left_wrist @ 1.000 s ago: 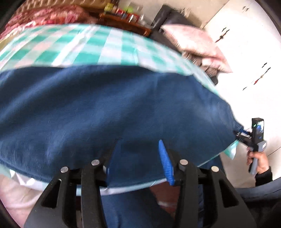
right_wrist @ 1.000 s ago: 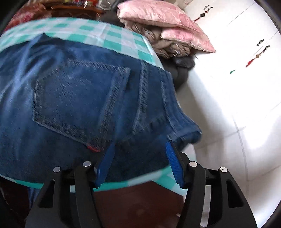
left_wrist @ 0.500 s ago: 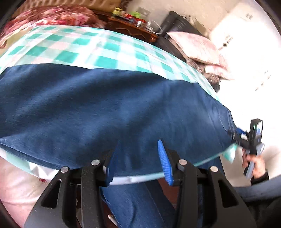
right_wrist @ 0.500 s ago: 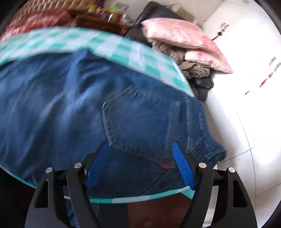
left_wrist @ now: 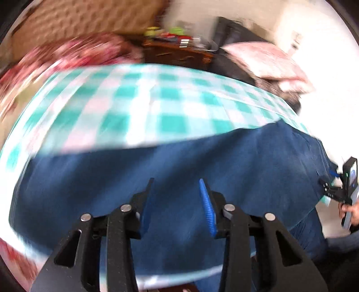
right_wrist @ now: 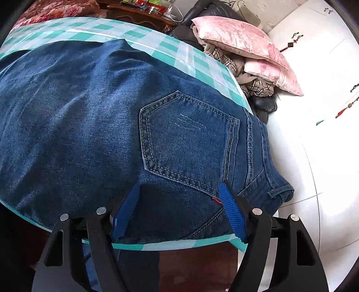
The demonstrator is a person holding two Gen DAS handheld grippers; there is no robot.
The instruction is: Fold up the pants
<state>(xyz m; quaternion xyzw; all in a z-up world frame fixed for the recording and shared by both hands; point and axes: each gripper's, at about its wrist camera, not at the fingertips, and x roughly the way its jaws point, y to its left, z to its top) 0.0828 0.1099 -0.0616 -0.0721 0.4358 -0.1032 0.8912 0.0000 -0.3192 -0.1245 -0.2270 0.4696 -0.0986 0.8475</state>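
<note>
Dark blue jeans [left_wrist: 179, 161] lie flat on a table with a green-and-white checked cloth [left_wrist: 145, 101]. My left gripper [left_wrist: 176, 186] hovers over the plain leg part in a blurred view. Its jaws are closing, with only flat denim below them and nothing pinched. In the right wrist view the jeans [right_wrist: 89, 112] show a stitched back pocket [right_wrist: 186, 139] and the waistband at the right table edge. My right gripper [right_wrist: 179, 188] stands open just below that pocket, near the table's front edge. The left wrist view also shows the right gripper [left_wrist: 329, 183] at the far right, held by a hand [left_wrist: 352, 211].
Pink pillows [right_wrist: 242, 42] and folded blankets are piled on a dark seat beyond the table's right end. A wooden cabinet [right_wrist: 139, 13] with small items stands behind. White floor [right_wrist: 314, 157] lies to the right. A floral bedspread [left_wrist: 78, 51] is at the back left.
The left wrist view has pulled back and up, showing more checked cloth, and its jaws have narrowed. The right gripper slid along the jeans, so the pocket now sits right of centre; its jaws widened.
</note>
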